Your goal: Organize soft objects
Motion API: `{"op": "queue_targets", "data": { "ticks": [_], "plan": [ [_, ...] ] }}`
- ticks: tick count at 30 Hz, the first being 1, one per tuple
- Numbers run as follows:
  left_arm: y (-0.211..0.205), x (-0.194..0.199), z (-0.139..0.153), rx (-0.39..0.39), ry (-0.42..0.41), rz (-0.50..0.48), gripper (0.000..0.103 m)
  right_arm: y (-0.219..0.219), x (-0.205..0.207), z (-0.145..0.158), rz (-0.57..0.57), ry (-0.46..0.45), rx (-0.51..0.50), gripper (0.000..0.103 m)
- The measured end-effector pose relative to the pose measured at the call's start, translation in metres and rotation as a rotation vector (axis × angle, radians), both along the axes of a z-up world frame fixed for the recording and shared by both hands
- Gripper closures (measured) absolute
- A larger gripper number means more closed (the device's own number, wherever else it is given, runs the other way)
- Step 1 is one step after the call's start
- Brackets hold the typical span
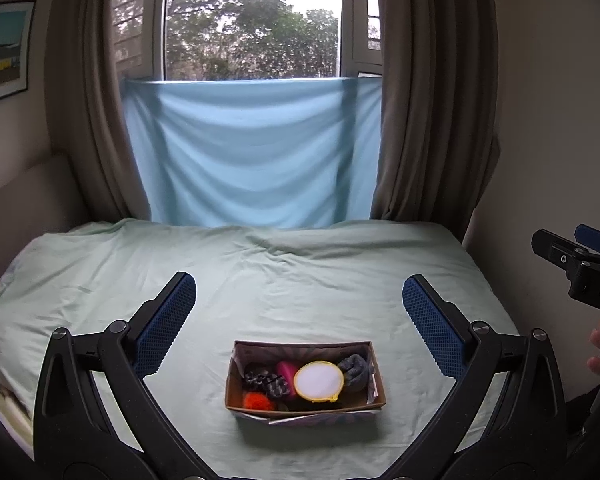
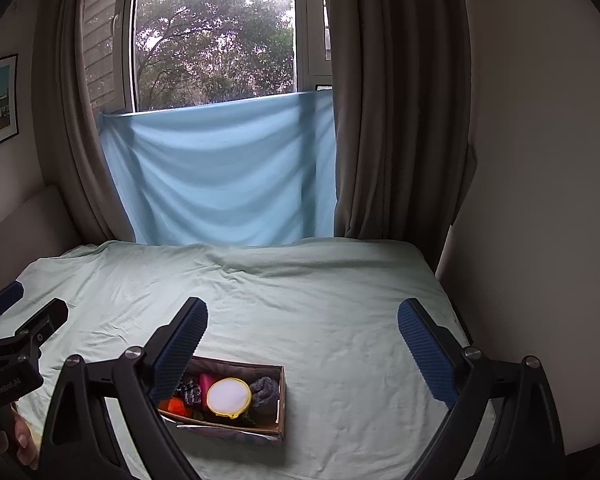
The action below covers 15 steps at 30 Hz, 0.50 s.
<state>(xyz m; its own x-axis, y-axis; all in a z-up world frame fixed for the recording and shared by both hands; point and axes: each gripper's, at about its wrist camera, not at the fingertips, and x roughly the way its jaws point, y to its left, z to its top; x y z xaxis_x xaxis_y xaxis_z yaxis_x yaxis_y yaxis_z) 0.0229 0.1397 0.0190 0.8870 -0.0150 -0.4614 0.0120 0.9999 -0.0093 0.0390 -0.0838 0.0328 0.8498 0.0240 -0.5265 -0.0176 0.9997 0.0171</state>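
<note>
A small cardboard box sits on the pale green bed near the front; it also shows in the right wrist view. Inside lie a round white puff with a yellow rim, a pink soft item, a grey sock, a black-and-white patterned item and an orange fluffy item. My left gripper is open and empty above the box. My right gripper is open and empty, up and right of the box.
The bed sheet spreads wide behind the box. A light blue cloth hangs under the window between brown curtains. A padded headboard stands at the left, a wall at the right. A pillow edge lies at the left.
</note>
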Motion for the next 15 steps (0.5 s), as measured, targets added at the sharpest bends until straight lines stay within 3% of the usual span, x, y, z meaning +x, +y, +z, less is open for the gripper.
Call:
{"op": "queue_targets", "data": {
  "ticks": [15],
  "plan": [
    [0.0012, 0.0061, -0.0006, 0.000, 0.001, -0.010, 0.000, -0.0007, 0.0029, 0.0027, -0.013, -0.015, 0.000, 0.008]
  ]
}}
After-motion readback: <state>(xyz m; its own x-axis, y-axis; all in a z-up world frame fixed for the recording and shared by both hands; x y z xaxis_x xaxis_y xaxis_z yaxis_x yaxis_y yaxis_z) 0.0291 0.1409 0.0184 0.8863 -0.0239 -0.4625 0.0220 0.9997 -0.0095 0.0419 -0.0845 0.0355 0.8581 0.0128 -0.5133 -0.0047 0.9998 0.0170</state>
